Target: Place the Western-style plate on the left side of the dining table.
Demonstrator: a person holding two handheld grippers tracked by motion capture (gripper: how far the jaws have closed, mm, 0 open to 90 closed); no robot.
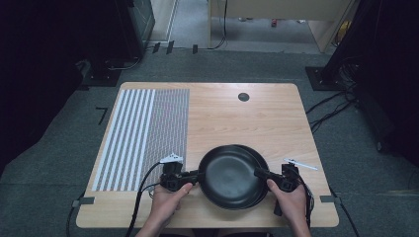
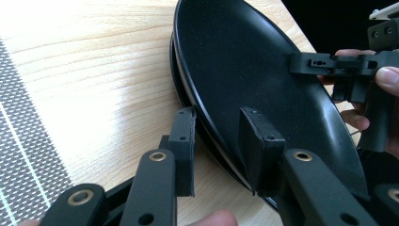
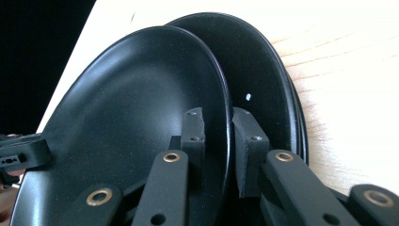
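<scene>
A stack of black plates sits near the front of the wooden table (image 1: 237,118). The top plate (image 1: 228,175) (image 2: 244,61) (image 3: 127,108) is shifted left, so the lower plate (image 1: 263,162) (image 3: 263,80) peeks out at its right. My left gripper (image 1: 197,176) (image 2: 216,136) is at the stack's left rim, with one pad on the top plate's inner face and the other against the lower rim. My right gripper (image 1: 260,173) (image 3: 219,136) straddles the top plate's right rim, one jaw over its inner face and one between the two plates, and a small gap shows at the pads.
A striped and checked mat (image 1: 143,138) covers the table's left part. A dark round grommet (image 1: 243,97) sits near the far edge. The table's front edge is close behind both hands. Cables run across the floor at the right.
</scene>
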